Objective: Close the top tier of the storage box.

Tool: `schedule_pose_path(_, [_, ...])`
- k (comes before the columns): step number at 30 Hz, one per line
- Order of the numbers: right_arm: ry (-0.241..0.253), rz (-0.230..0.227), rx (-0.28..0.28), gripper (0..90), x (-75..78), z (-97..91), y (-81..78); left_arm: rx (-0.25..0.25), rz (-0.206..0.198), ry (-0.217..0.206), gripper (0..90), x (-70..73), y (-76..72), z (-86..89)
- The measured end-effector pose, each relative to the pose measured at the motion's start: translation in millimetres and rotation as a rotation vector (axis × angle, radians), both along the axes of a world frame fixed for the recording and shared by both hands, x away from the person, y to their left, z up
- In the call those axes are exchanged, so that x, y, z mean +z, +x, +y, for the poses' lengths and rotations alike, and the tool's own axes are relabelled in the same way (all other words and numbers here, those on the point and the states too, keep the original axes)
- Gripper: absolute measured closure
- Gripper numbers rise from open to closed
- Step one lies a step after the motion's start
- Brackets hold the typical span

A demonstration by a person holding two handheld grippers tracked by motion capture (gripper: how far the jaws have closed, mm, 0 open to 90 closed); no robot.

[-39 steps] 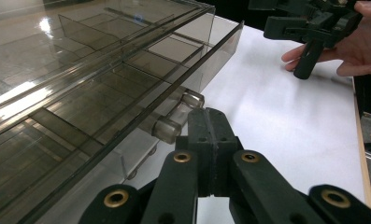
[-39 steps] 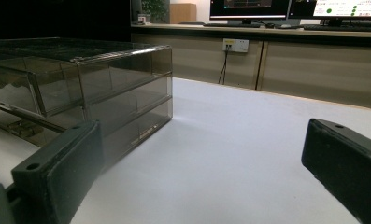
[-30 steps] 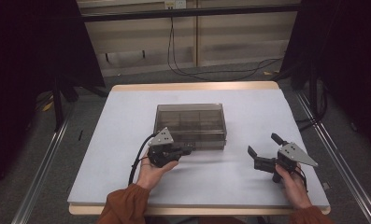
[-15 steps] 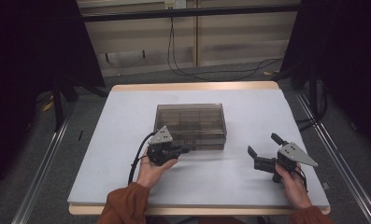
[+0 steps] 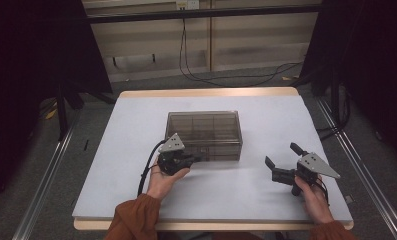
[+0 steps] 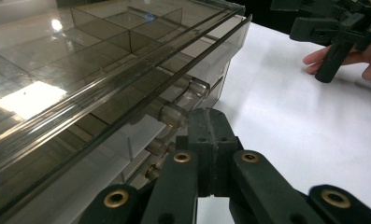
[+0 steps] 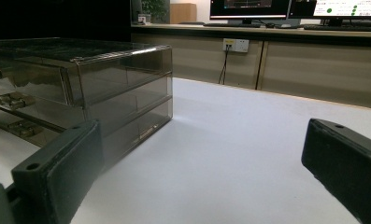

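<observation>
Smoky translucent plastic drawer cabinet (image 5: 204,134) sits mid-table on the white mat (image 5: 136,120), its metal knobs (image 6: 173,114) facing the person. At its front left, the left gripper (image 5: 192,160) has its jaws pressed together at one knob, apparently to tug a drawer out. Right of the cabinet and well apart, the right gripper (image 5: 281,159) rests spread wide, seemingly waiting.

A smoky plastic drawer box (image 5: 204,134) stood mid-table (image 5: 266,112), blocking the centre; bare surface lay open behind it, at both sides, and along the front edge.
</observation>
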State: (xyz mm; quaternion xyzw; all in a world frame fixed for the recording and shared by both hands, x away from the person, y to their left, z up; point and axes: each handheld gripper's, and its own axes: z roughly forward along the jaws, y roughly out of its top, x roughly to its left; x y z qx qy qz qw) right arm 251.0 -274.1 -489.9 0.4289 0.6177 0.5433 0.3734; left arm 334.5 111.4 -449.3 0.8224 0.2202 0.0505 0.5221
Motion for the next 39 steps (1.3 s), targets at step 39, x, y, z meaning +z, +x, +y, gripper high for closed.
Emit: schedule_pose_path(39, [0.006, 0.003, -0.004, 0.0, 0.1, 0.2, 0.2, 0.030, 0.007, 0.012, 86.9, -3.9, 7.5, 4.6])
